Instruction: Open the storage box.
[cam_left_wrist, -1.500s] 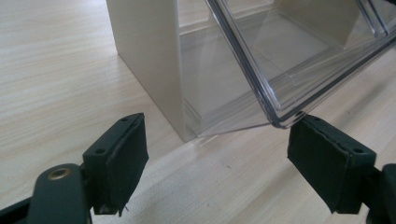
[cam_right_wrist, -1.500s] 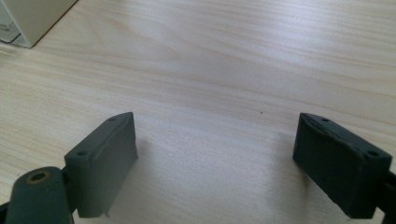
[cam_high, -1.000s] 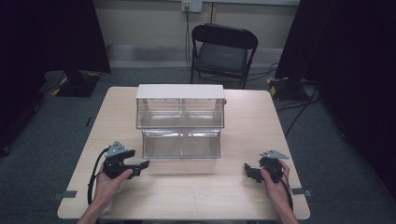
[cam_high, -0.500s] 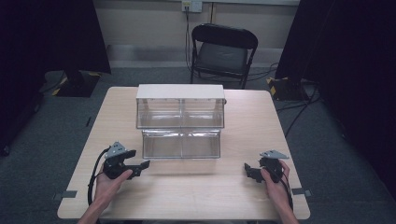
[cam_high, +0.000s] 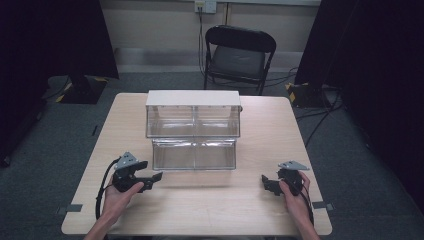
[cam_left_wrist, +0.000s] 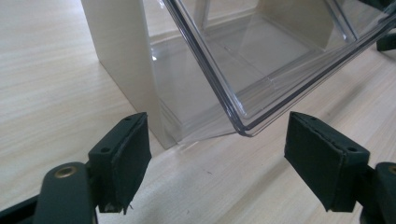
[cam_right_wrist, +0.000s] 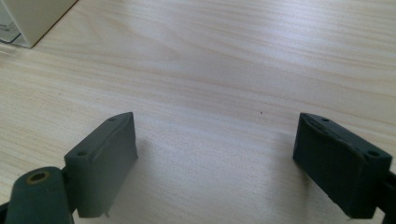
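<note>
Both my forearms come in low and apart, my left hand (cam_high: 120, 192) holding the left gripper (cam_high: 152, 180) with jaws spread wide and pointing right, my right hand (cam_high: 292, 192) holding the right gripper (cam_high: 265, 182), jaws likewise spread, pointing left.

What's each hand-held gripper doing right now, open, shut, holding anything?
Left hand-held gripper: open, holding nothing, jaws apart just before the clear bin.
Right hand-held gripper: open, holding nothing, over the table.
</note>
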